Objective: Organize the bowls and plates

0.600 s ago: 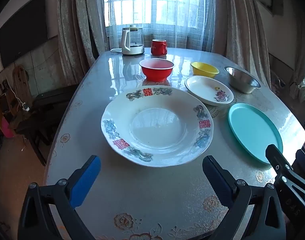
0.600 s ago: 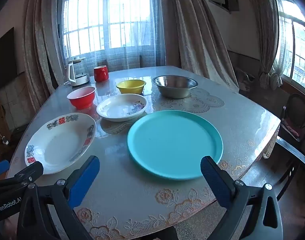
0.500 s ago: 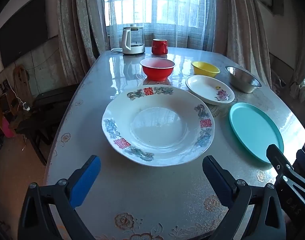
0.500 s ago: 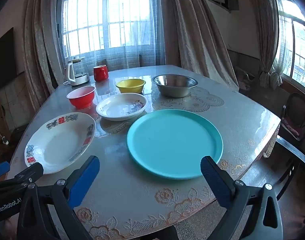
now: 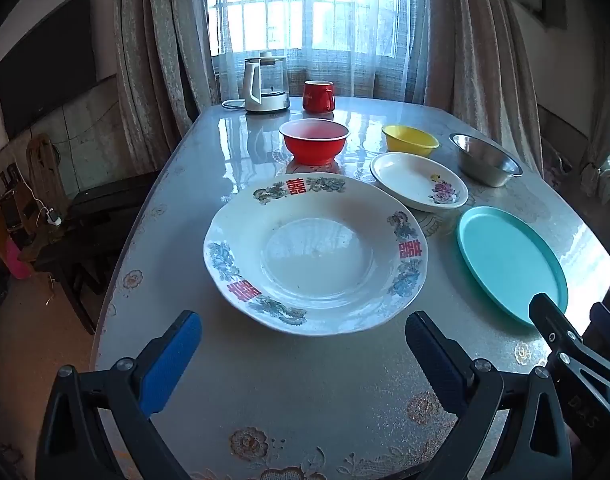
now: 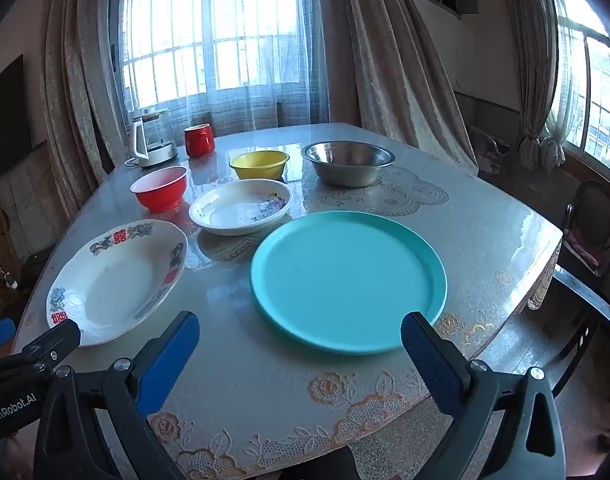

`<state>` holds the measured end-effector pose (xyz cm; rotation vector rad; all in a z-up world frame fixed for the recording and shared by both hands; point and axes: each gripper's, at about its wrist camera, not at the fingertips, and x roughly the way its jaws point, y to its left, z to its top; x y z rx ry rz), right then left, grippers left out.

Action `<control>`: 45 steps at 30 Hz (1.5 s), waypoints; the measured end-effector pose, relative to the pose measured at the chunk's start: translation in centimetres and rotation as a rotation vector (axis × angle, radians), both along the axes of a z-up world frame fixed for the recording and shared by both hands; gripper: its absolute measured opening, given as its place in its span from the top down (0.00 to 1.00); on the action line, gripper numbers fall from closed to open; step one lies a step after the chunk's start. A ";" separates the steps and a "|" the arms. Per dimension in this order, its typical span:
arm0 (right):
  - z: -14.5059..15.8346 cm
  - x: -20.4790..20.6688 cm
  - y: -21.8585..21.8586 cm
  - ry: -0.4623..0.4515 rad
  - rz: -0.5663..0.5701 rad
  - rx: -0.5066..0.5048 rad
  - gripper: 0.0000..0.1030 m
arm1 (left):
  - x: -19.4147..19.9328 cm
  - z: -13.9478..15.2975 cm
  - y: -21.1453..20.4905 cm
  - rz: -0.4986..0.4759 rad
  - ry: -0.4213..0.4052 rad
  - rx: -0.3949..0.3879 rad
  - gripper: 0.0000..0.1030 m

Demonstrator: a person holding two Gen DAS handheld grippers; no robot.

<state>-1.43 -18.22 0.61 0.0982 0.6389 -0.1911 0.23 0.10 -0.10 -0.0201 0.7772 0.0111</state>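
- Left wrist view: the left tool [image 5: 301, 344] hangs over the near edge of the tabletop [image 5: 305, 392], its blue-padded fingers spread wide with nothing between them.
- Just beyond the fingers lies the big white plate [image 5: 316, 254] with red characters and flowers on its rim, flat on the tabletop.
- Far of it stands the red bowl [image 5: 313, 141]; to the right of that, the yellow bowl [image 5: 410, 143] and the steel bowl [image 5: 485, 159].
- The small flowered plate [image 5: 419, 181] sits just near of the yellow bowl, its edge close beside the big plate.
- The teal plate [image 5: 509, 262] lies at the right, with part of the right tool showing at the lower right corner in front of it.
- A kettle [image 5: 265, 86] and a red mug [image 5: 318, 96] stand at the far end by the window.
- Right wrist view: the right tool [image 6: 299, 344] is also spread wide and empty, over the near edge of the tabletop.
- The teal plate [image 6: 348, 280] lies right ahead, its near rim between the fingertips in the picture; whether they touch it I cannot tell.
- The big white plate [image 6: 117, 280] is to the left, with the left tool's black finger at the lower left just in front of it.
- The small flowered plate [image 6: 241, 206], red bowl [image 6: 160, 189], yellow bowl [image 6: 259, 164] and steel bowl [image 6: 347, 162] stand farther off, all apart from one another.
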 end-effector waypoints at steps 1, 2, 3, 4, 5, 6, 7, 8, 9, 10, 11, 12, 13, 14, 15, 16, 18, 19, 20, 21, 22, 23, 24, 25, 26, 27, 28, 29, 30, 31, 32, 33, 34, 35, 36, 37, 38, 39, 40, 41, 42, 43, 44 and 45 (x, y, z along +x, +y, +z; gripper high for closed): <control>0.0 0.0 0.0 0.000 -0.002 0.002 0.00 | 0.0 0.0 0.0 0.000 0.000 0.000 0.01; 0.0 0.0 -0.1 0.001 -0.003 0.005 0.00 | 0.0 -0.1 -0.1 0.001 0.000 0.000 0.01; 0.0 0.0 -0.1 0.002 -0.005 0.005 0.00 | 0.0 -0.1 0.0 0.003 0.000 -0.001 0.01; 0.0 -0.1 -0.1 0.002 -0.007 0.004 0.00 | -0.1 -0.1 0.0 0.004 -0.001 0.000 0.01; 0.0 -0.1 -0.1 0.001 -0.008 0.005 0.00 | -0.1 -0.1 0.0 0.004 -0.002 0.002 0.01; -0.1 0.0 -0.1 0.002 -0.006 0.007 0.00 | -0.1 -0.1 0.0 0.005 -0.001 0.002 0.01; -0.1 0.0 -0.1 0.004 -0.006 0.006 0.00 | -0.1 -0.1 0.0 0.005 -0.002 0.000 0.01; -0.1 0.0 -0.1 0.005 -0.006 0.006 0.00 | -0.1 -0.1 0.0 0.005 -0.002 0.001 0.01; -0.1 0.0 -0.2 0.006 -0.004 0.008 0.00 | -0.1 -0.2 -0.1 0.006 -0.001 0.005 0.01; -0.2 0.0 -0.2 0.009 -0.002 0.009 0.00 | -0.1 -0.2 0.0 0.006 0.001 0.005 0.01; -0.2 0.0 -0.2 0.012 -0.002 0.010 0.00 | -0.1 -0.2 0.0 0.006 0.001 0.003 0.01; -0.2 0.0 -0.2 0.014 -0.002 0.013 0.00 | -0.1 -0.2 0.0 0.005 0.001 0.003 0.01; -0.3 0.0 -0.3 0.014 -0.002 0.015 0.00 | -0.1 -0.2 -0.1 0.004 0.003 0.005 0.01; -0.3 0.0 -0.3 0.017 -0.003 0.017 0.00 | -0.1 -0.3 -0.1 0.005 0.003 0.006 0.01; -0.3 0.0 -0.4 0.019 -0.007 0.017 0.00 | -0.1 -0.3 0.0 0.004 0.003 0.004 0.01; -0.3 -0.1 -0.4 0.018 -0.010 0.017 0.00 | -0.1 -0.3 -0.1 0.004 0.003 0.006 0.01; -0.4 -0.1 -0.5 0.018 -0.010 0.019 0.00 | -0.1 -0.3 0.0 0.005 0.005 0.007 0.01; -0.4 -0.1 -0.5 0.019 -0.011 0.017 0.00 | -0.2 -0.3 0.0 0.003 0.003 0.004 0.01; -0.3 -0.1 -0.5 0.019 -0.010 0.017 0.00 | -0.2 -0.3 0.0 0.002 0.004 0.005 0.01; -0.3 -0.1 -0.5 0.019 -0.008 0.018 0.00 | -0.2 -0.3 -0.1 0.002 0.005 0.007 0.01; -0.4 0.0 -0.5 0.021 -0.008 0.017 0.00 | -0.1 -0.3 -0.1 0.003 0.007 0.008 0.01; -0.4 0.0 -0.4 0.023 -0.009 0.015 0.00 | -0.1 -0.4 -0.1 0.002 0.007 0.008 0.01; -0.4 0.0 -0.5 0.023 -0.008 0.016 0.00 | -0.1 -0.4 -0.1 0.002 0.008 0.009 0.01; -0.4 0.0 -0.5 0.022 -0.007 0.017 0.00 | 0.0 -0.4 -0.1 0.005 0.009 0.011 0.01; -0.4 0.0 -0.4 0.025 -0.008 0.017 0.00 | 0.0 -0.4 -0.1 0.005 0.009 0.009 0.01; -0.5 0.0 -0.4 0.027 -0.008 0.016 0.00 | 0.0 -0.4 -0.1 0.005 0.008 0.006 0.00; -0.5 0.0 -0.4 0.028 -0.006 0.020 0.00 | 0.0 -0.4 -0.1 0.006 0.009 0.007 0.00; -0.6 0.1 -0.5 0.030 -0.004 0.023 0.00 | 0.0 -0.5 0.0 0.008 0.010 0.008 0.00; -0.6 0.1 -0.5 0.034 -0.005 0.024 0.00 | 0.0 -0.5 0.0 0.008 0.010 0.007 0.00; -0.7 0.1 -0.5 0.036 -0.005 0.025 0.00 | 0.0 -0.5 0.0 0.008 0.010 0.006 0.00; -0.7 0.1 -0.6 0.036 -0.005 0.026 0.00 | 0.0 -0.6 0.0 0.009 0.011 0.007 0.00; -0.7 0.1 -0.6 0.036 -0.004 0.027 0.00 | 0.0 -0.6 0.0 0.009 0.011 0.008 0.00; -0.7 0.1 -0.6 0.036 -0.005 0.025 0.00 | 0.0 -0.6 0.1 0.009 0.011 0.007 0.00; -0.7 0.1 -0.6 0.034 -0.005 0.024 0.00 | 0.0 -0.6 0.0 0.008 0.012 0.006 0.00; -0.7 0.1 -0.6 0.032 -0.003 0.025 0.00 | 0.0 -0.7 0.0 0.008 0.013 0.007 0.00; -0.7 0.1 -0.6 0.033 -0.003 0.025 0.00 | 0.0 -0.7 0.0 0.009 0.015 0.007 0.00; -0.8 0.1 -0.6 0.035 -0.004 0.024 0.00 | 0.0 -0.7 0.1 0.009 0.014 0.005 0.00; -0.8 0.1 -0.6 0.037 -0.004 0.025 0.00 | 0.1 -0.7 0.1 0.007 0.014 0.003 0.00; -0.8 0.1 -0.7 0.038 -0.004 0.027 0.00 | 0.1 -0.8 0.0 0.008 0.016 0.006 0.00; -0.9 0.1 -0.7 0.040 -0.005 0.028 0.00 | 0.1 -0.8 0.0 0.008 0.017 0.008 0.00; -0.9 0.1 -0.7 0.041 -0.007 0.027 0.00 | 0.1 -0.9 0.0 0.006 0.016 0.007 0.00; -0.9 0.1 -0.8 0.039 -0.008 0.026 0.00 | 0.1 -0.9 -0.1 0.004 0.017 0.007 0.00; -0.8 0.1 -0.8 0.037 -0.007 0.027 0.00 | 0.1 -1.0 -0.1 0.004 0.019 0.009 0.00; -0.8 0.1 -0.8 0.038 -0.008 0.026 0.00 | 0.1 -1.0 -0.1 0.004 0.021 0.010 0.00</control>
